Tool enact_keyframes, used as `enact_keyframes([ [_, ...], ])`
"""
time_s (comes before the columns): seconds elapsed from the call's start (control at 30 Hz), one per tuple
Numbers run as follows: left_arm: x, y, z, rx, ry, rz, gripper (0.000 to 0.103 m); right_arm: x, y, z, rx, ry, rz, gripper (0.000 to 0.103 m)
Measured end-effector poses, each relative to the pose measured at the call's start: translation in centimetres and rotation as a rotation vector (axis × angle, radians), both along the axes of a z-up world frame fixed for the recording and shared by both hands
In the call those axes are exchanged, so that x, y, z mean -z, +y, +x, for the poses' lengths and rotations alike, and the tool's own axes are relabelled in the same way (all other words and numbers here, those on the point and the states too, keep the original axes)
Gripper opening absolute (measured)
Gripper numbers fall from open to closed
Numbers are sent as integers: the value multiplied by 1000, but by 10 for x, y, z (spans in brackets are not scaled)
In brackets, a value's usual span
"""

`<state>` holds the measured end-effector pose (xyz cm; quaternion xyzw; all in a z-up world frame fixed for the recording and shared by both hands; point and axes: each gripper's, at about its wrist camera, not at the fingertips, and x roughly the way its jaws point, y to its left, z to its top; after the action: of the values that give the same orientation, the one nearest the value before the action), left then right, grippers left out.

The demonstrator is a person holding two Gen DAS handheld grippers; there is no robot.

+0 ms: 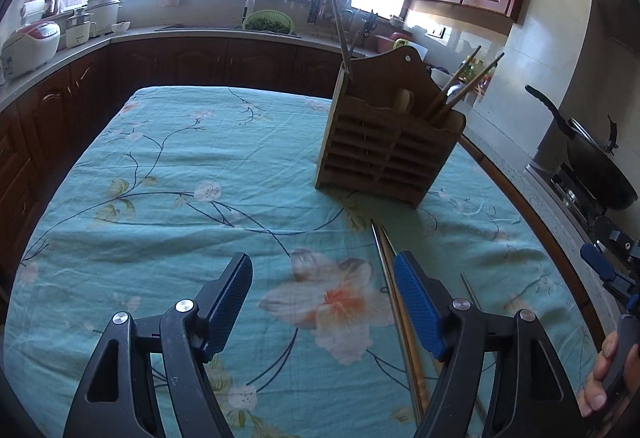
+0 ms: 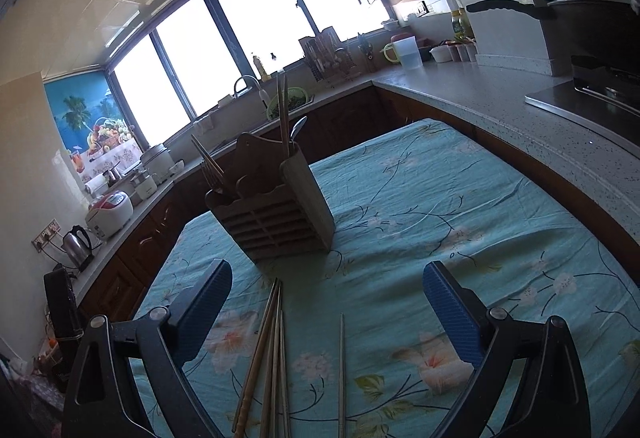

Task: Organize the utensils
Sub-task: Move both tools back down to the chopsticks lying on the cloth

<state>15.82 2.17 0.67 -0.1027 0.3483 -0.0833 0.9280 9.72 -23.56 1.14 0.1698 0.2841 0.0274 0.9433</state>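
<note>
Nearest us in the left wrist view, our left gripper (image 1: 322,302) hangs over the teal flowered tablecloth (image 1: 160,205) with its jaws spread well apart and nothing between them. Just inside its right finger lie loose chopsticks (image 1: 394,286), running away from us toward the wooden utensil holder (image 1: 384,141), which stands upright far right of centre with chopsticks and a spoon in it. At that view's right edge we see our right hand (image 1: 608,370) on its handle, something the other camera cannot show. The right wrist view shows our right gripper (image 2: 328,302), jaws wide and holding nothing. Between them lie the chopsticks in a bundle, plus one single metal chopstick (image 2: 341,370) lying apart to the right. A kettle (image 2: 78,244) appears only there, far left.
</note>
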Motion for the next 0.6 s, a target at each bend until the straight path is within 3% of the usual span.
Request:
enact_keyframes([
  [0.3,5,-18,14,33,45,29,71,9,4,-4,-16,48,-32,95],
  [0.37,7,-22,21,39,63,33,69,12,7,-2,-26,64,-42,90],
  [0.6,14,-28,47,48,114,26,59,38,20,16,-72,182,-85,58],
])
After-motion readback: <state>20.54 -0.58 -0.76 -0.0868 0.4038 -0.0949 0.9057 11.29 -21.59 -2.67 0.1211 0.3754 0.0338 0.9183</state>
